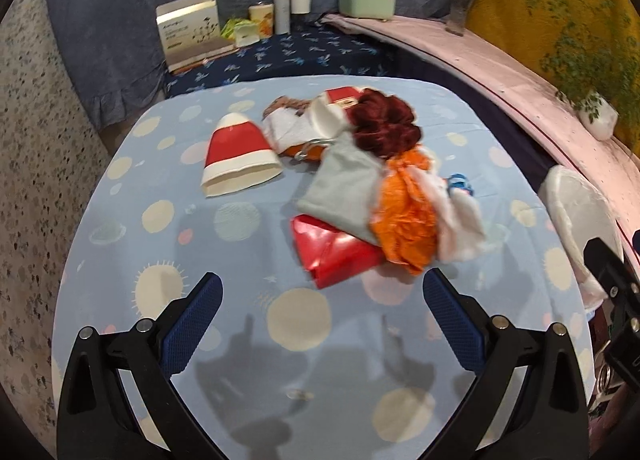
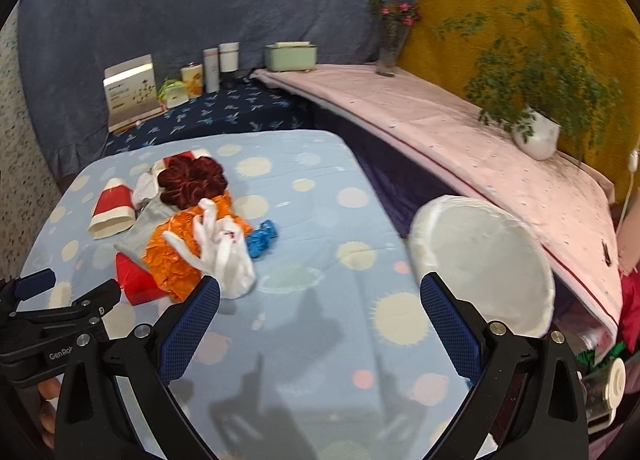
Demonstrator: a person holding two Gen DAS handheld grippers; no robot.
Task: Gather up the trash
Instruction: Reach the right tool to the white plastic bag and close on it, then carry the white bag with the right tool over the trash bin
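Left gripper (image 2: 68, 292) marked "GenRo", jaws apart

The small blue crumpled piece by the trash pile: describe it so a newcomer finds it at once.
On the light blue spotted tablecloth, find the trash pile. At its right edge, beside the white plastic bag, lies the blue crumpled wrapper. It is the pile's only bright blue piece, and smaller than its neighbours.
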